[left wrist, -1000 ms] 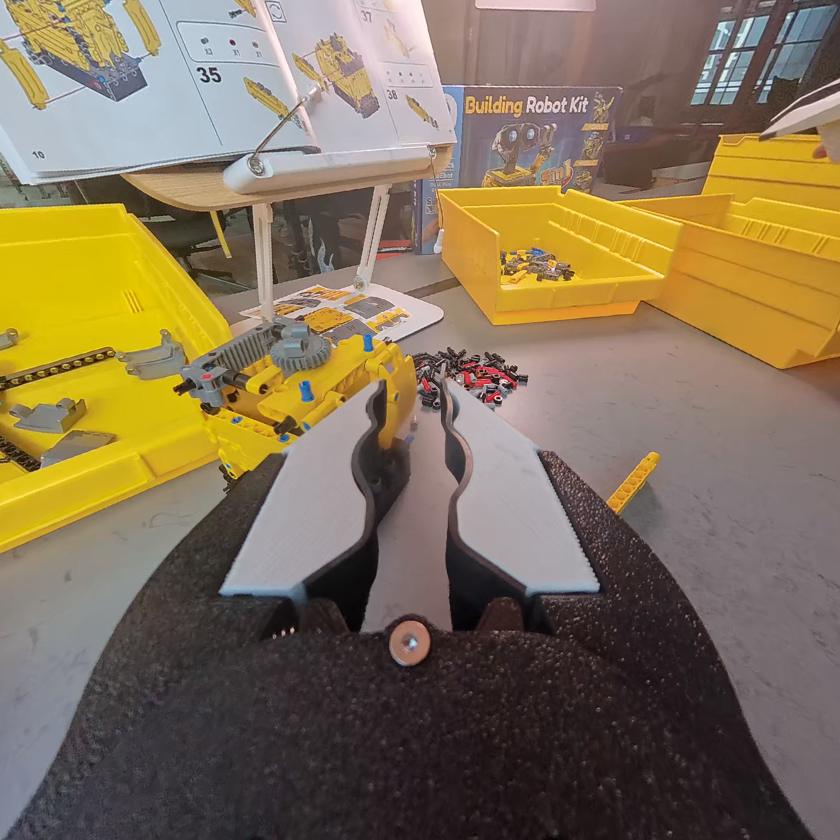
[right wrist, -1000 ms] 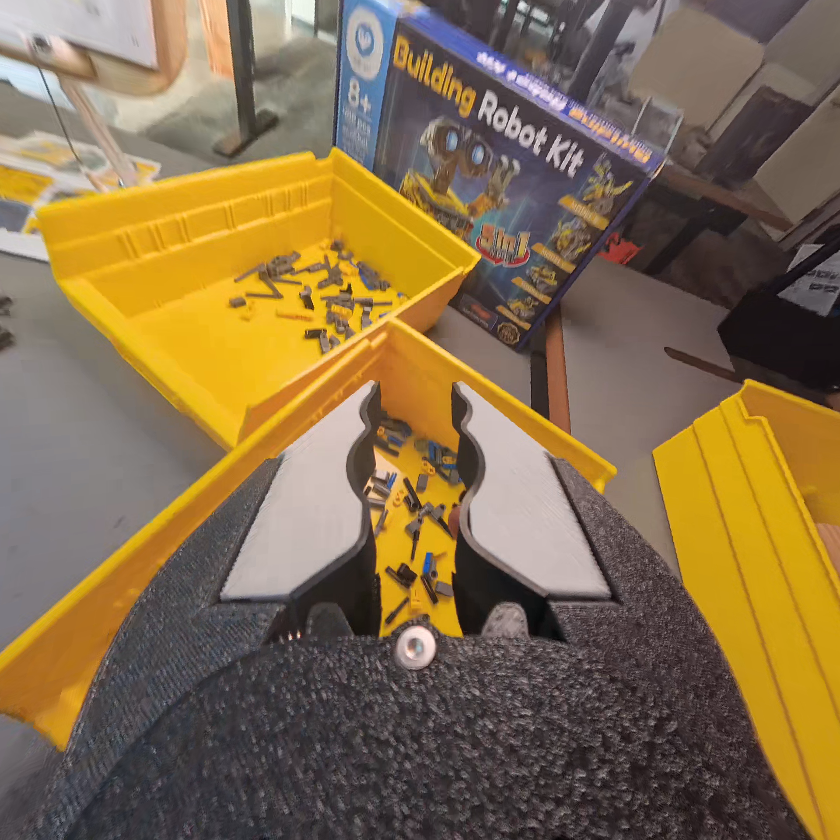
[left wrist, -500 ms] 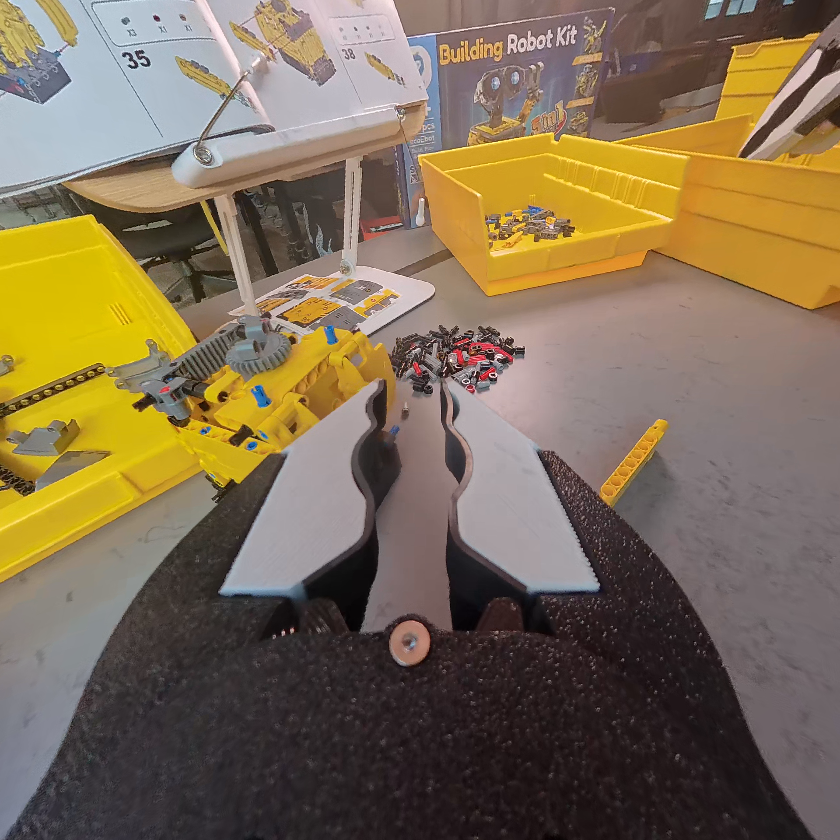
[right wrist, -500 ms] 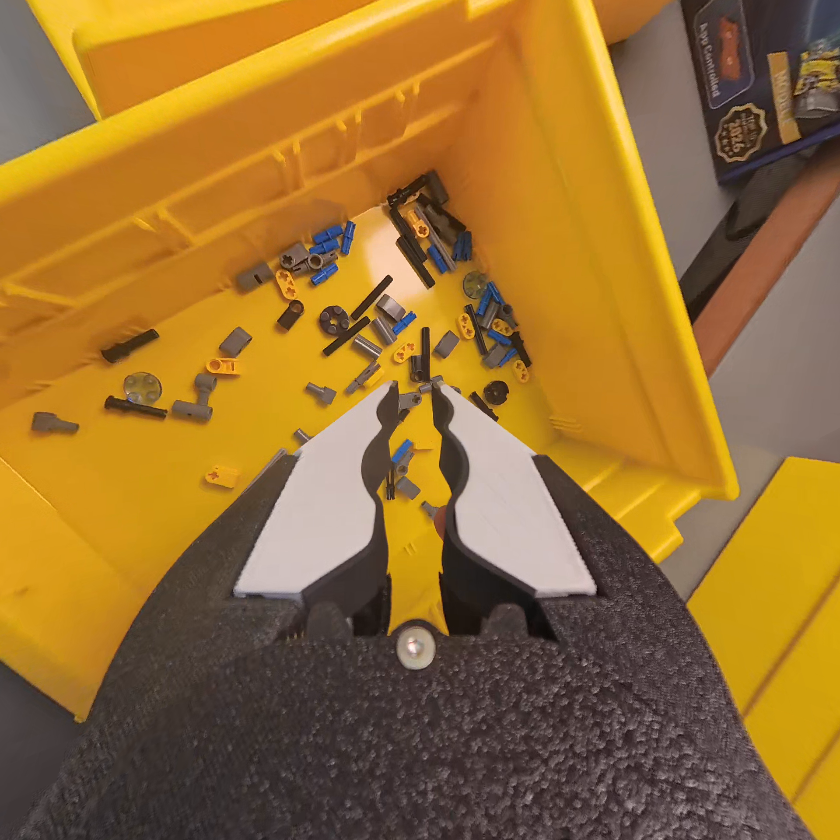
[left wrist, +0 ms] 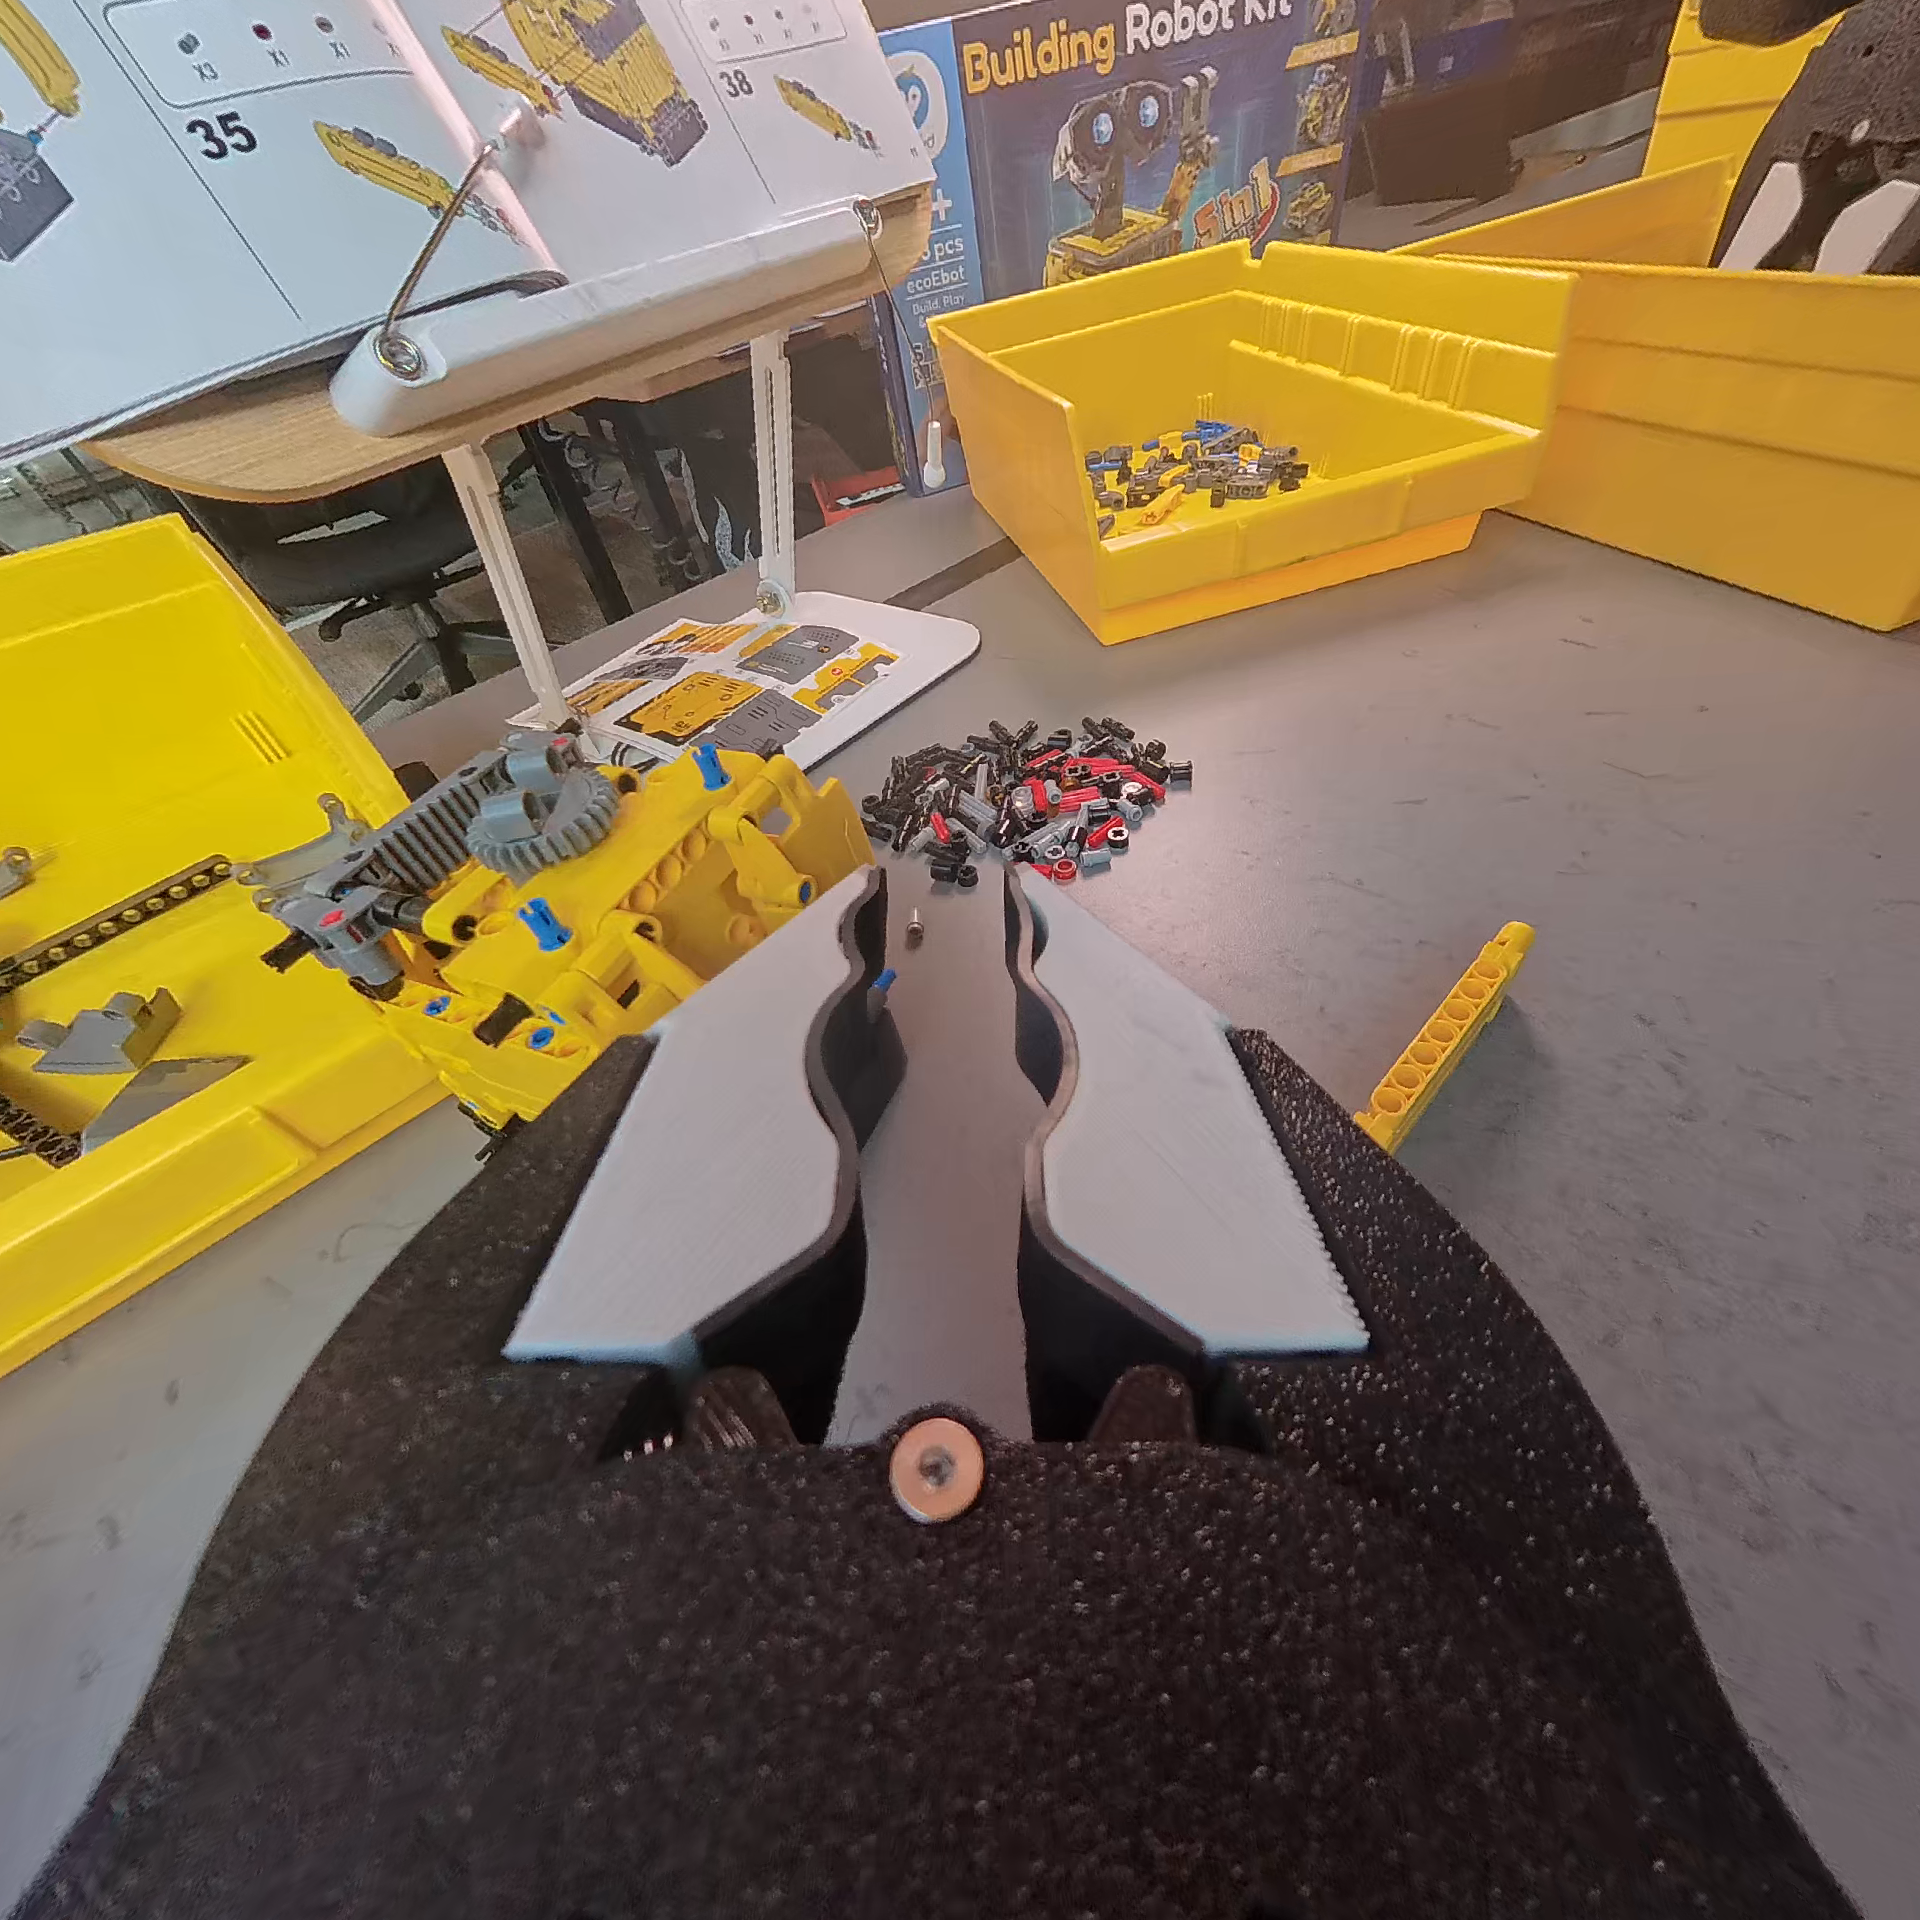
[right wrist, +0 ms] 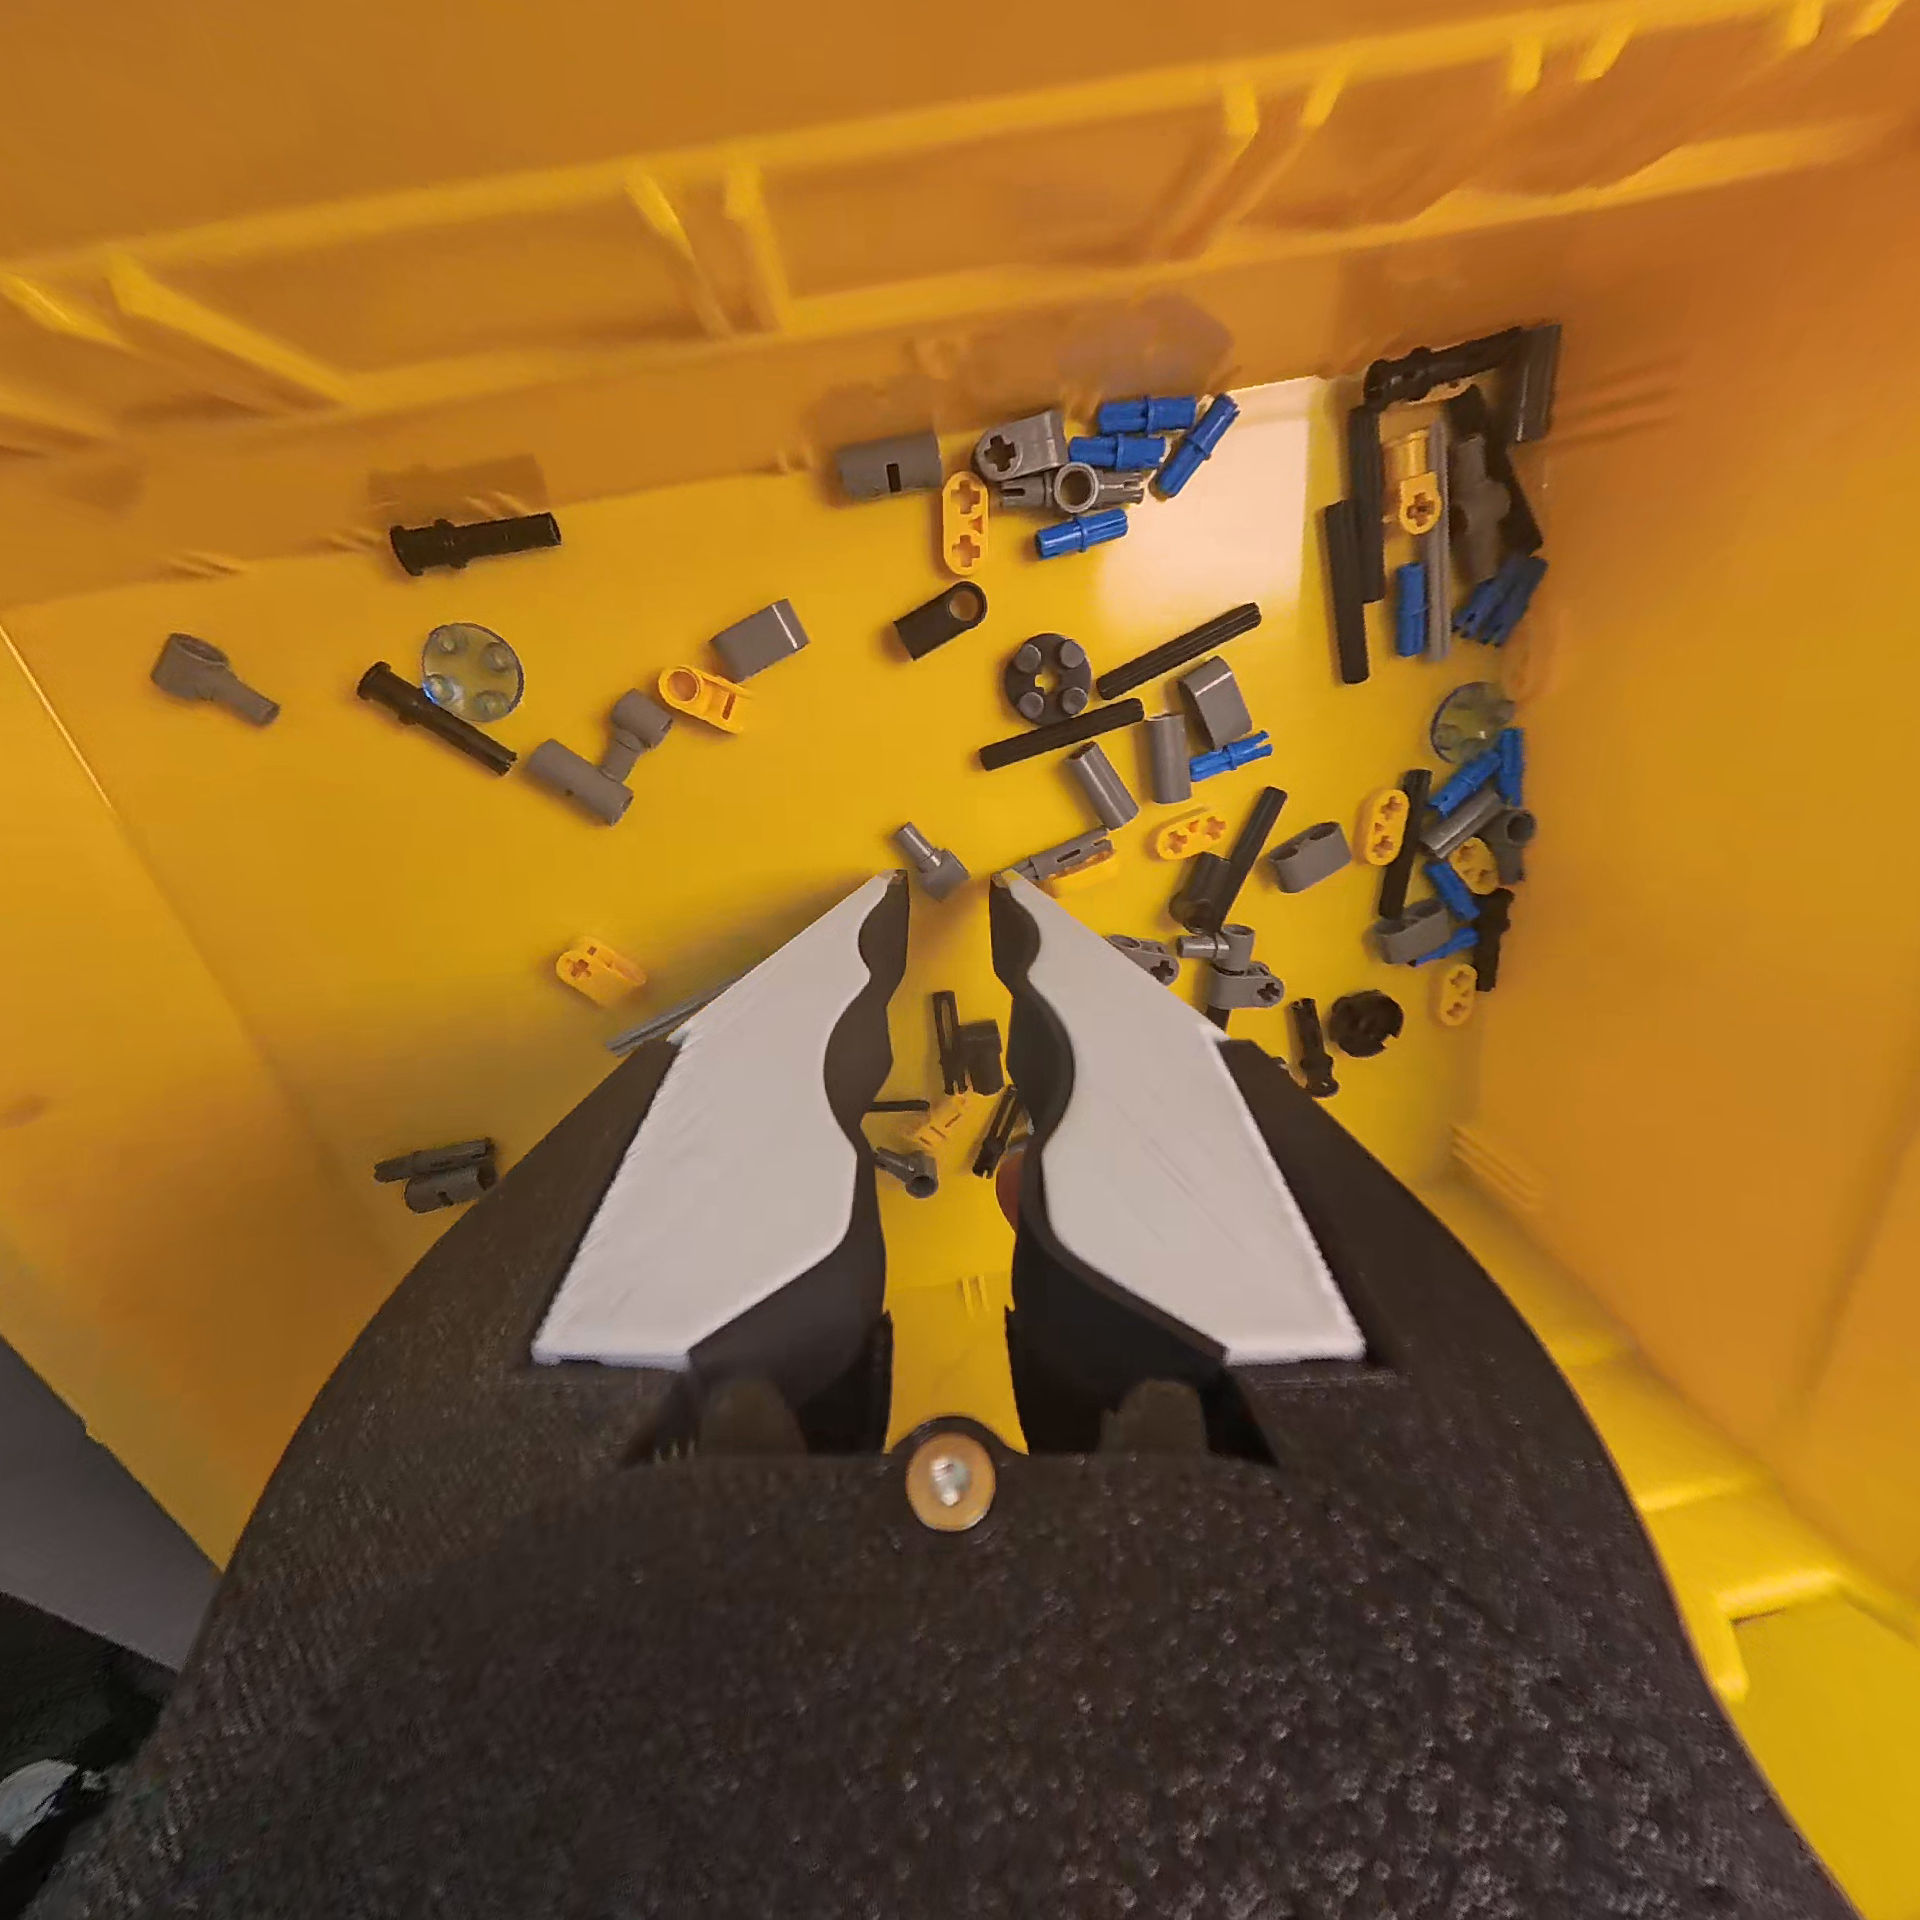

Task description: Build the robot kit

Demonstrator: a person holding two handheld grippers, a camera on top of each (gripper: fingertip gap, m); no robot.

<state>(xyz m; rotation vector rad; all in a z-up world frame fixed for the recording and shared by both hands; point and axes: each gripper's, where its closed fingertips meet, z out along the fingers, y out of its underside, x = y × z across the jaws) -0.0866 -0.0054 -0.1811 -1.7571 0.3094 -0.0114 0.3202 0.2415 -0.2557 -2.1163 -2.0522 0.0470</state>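
Where the left wrist view looks along the grey tabletop (left wrist: 1558,1091), the left gripper (left wrist: 943,883) hangs low with its jaws parted by a moderate gap and nothing between them. Just left of it, touching the near rim of a shallow yellow tray (left wrist: 156,1195), stands a partly built yellow brick model (left wrist: 623,914) topped by grey gears (left wrist: 540,821); only part of it is assembled, and many parts are unused. That tray holds a black beam and several grey pieces. Just beyond the jaw tips lies a loose heap of black, red and grey pins (left wrist: 1029,800), and a single yellow beam (left wrist: 1444,1039) lies apart at the right. An instruction booklet (left wrist: 364,156) rests on a white stand at far left. Farther off sits a yellow bin (left wrist: 1299,551) holding a small cluster of mixed pieces, with the kit box (left wrist: 1143,145) behind it. A second, larger yellow bin (left wrist: 1714,395) lies at far right, with the right gripper (left wrist: 1829,156) reaching in over its rim.

Right wrist view: that gripper (right wrist: 945,883) points down into the larger yellow bin (right wrist: 312,935), jaws narrowly open and holding nothing. A small grey connector (right wrist: 932,860) lies on the bin floor directly at the gap between the tips; contact cannot be judged. Scattered about it are blue pins (right wrist: 1127,447), black axles (right wrist: 1060,732), grey sleeves and yellow links, densest toward the far right corner.
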